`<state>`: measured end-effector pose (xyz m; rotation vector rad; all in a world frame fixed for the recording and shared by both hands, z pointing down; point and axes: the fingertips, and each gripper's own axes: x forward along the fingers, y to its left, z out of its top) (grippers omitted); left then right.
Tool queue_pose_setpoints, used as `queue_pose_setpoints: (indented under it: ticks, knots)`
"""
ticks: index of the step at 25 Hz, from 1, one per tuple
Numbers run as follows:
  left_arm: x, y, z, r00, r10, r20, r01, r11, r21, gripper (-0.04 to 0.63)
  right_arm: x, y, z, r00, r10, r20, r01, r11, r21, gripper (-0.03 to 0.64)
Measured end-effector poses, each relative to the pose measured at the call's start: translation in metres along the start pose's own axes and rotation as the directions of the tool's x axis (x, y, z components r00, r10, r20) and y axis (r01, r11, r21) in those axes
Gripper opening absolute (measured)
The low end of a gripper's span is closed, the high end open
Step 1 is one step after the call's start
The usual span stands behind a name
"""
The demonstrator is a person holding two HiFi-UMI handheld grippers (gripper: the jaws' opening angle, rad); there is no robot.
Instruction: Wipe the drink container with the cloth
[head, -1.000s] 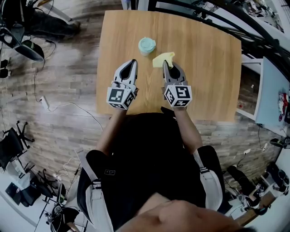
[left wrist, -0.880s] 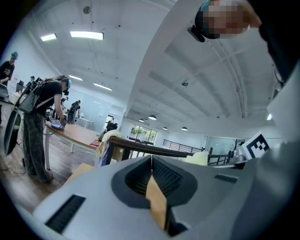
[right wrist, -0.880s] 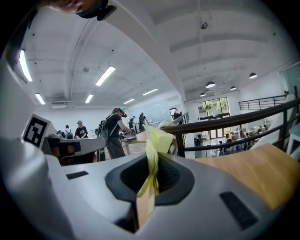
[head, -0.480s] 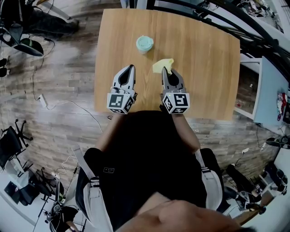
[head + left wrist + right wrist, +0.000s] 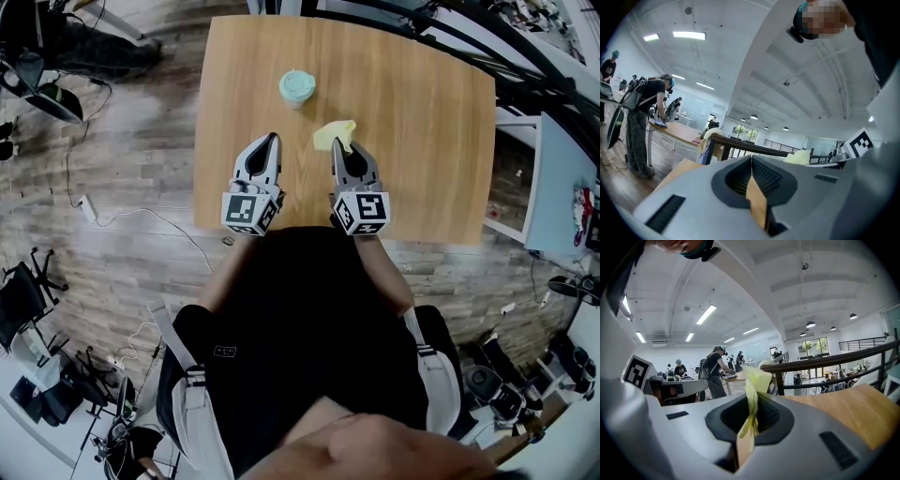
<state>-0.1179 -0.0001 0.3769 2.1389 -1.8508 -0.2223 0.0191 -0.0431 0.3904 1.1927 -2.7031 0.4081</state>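
- Head view puts your two grippers side by side over the near half of the wooden table [image 5: 427,141], both pointing toward 12 o'clock.
- Your left gripper [image 5: 271,140] has its jaws pressed together with nothing between them. The left gripper view shows the ribbed pads meeting along one line.
- Your right gripper [image 5: 338,143] is pinching the yellow cloth [image 5: 334,133]. In the right gripper view a thin fold of it runs down between the closed jaws, and the rest stands up past the tips.
- From above, the loose part of the cloth spreads out at 12 o'clock from the right gripper's tips.
- The drink container [image 5: 296,86], pale green with a round lid, stands upright on the table. It is at about 11 o'clock from the cloth and 1 o'clock from your left gripper's tips, apart from both and touched by neither.
- A railing and people at distant tables fill the background of both gripper views.
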Motion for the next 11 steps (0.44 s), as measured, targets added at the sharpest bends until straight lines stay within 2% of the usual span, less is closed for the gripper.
queue_pose_setpoints:
  ticks: [11]
  knots:
    - [0.001, -0.0059, -0.0076, 1.0, -0.008, -0.002, 0.008, 1.0, -0.003, 0.023, -0.0052, -0.0038, -0.0073, 1.0, -0.002, -0.003, 0.002, 1.0, -0.004, 0.041]
